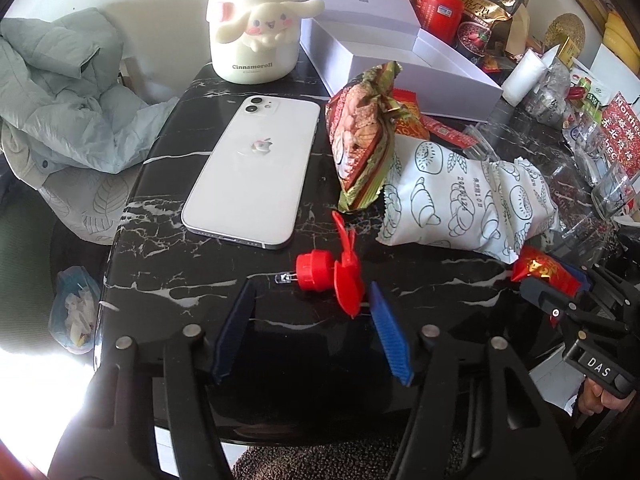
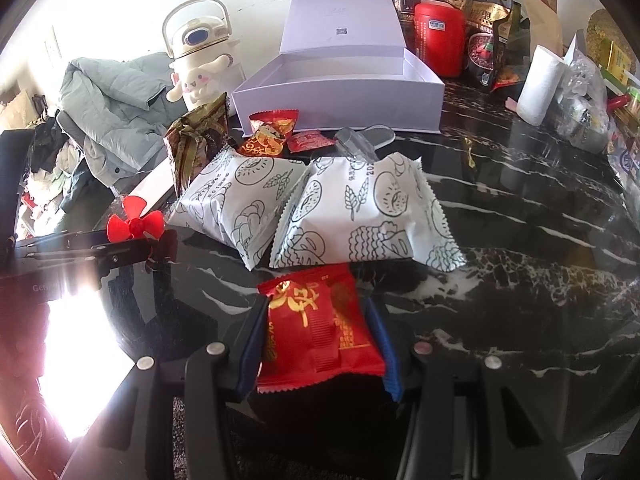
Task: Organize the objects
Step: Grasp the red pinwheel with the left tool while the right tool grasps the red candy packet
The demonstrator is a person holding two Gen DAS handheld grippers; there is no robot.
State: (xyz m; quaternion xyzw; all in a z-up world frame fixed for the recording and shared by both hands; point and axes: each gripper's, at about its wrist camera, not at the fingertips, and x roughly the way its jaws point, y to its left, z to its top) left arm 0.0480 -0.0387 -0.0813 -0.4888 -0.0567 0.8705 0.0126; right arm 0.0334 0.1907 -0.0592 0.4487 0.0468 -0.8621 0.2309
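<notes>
My left gripper [image 1: 312,300] is open, its blue pads either side of a small red toy fan [image 1: 332,270] lying on the black marble table [image 1: 168,272]; the fan also shows in the right wrist view [image 2: 136,224]. A white phone [image 1: 252,168] lies face down beyond it. My right gripper [image 2: 316,316] is shut on a red snack packet [image 2: 316,328], seen from the left wrist view [image 1: 548,270] too. Two white bread packets [image 2: 320,212] lie just ahead of it, with an open white box [image 2: 340,92] behind.
A Cinnamoroll kettle [image 1: 252,28] stands at the table's back left. A green-gold snack bag [image 1: 360,140] and small red packets [image 2: 272,136] lie mid-table. Jars, bags, a red tin [image 2: 438,36] and a paper roll [image 2: 538,84] crowd the back right. A grey jacket [image 1: 60,92] lies left.
</notes>
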